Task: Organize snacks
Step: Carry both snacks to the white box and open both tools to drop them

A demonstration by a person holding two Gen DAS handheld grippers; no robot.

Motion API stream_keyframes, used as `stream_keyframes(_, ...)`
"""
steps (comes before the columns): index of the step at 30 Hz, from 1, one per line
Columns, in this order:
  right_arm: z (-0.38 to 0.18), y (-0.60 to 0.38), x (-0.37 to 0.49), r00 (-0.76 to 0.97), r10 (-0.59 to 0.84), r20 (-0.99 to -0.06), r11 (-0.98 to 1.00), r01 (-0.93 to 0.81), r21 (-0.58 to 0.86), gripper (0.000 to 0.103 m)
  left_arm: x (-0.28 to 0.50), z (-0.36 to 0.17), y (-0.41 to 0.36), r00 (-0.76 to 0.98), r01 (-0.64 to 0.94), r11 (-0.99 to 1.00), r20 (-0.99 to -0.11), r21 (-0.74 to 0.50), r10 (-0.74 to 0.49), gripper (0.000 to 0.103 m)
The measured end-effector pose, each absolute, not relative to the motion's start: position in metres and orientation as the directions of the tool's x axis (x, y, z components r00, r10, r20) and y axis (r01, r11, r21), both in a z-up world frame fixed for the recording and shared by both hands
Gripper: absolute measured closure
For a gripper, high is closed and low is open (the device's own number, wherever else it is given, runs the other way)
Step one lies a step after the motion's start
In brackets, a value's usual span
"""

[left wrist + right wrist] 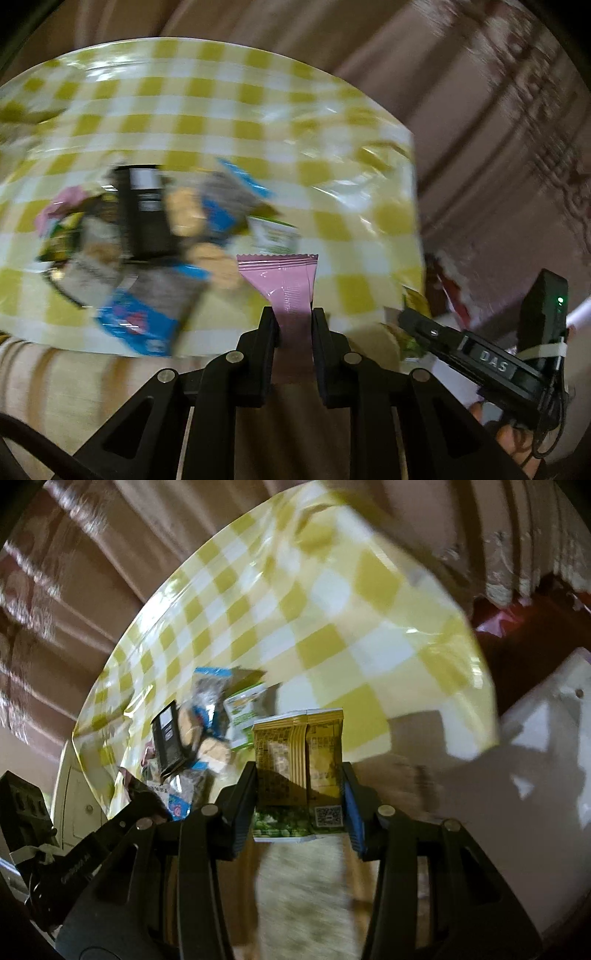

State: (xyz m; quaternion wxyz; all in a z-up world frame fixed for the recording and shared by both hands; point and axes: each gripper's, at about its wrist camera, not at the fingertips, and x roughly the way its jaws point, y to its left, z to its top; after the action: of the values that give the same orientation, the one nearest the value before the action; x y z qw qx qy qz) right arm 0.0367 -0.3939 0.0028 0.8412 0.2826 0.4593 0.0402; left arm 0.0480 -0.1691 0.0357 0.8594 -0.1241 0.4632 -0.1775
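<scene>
My left gripper [293,321] is shut on a pink snack packet [286,284] and holds it above the near edge of the yellow-and-white checked tablecloth [229,122]. My right gripper [299,775] is shut on a gold and green snack packet [299,760], held off the table's edge. A blurred pile of snacks lies on the cloth: a black box [146,210], blue packets [147,317], round biscuits [184,210] and a green-and-white packet [275,234]. The pile also shows in the right wrist view [199,731]. The right gripper shows at the lower right of the left wrist view [480,354].
The checked table [332,602] ends at an edge near both grippers. Brown patterned fabric [498,110] lies behind it. A pale woven surface [306,886] is below the right gripper. A white object [554,709] stands at the right. Both views are motion-blurred.
</scene>
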Motion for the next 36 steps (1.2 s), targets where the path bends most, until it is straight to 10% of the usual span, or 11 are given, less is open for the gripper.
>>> stream_keyframes(36, -0.060, -0.558, -0.052, 0.512, 0.177, -0.841, 0.679, 0.554, 0.481, 0.054, 0.030, -0.013, -0.376, 0.078, 0.540, 0.736, -0.847, -0.408, -0.526, 0.079)
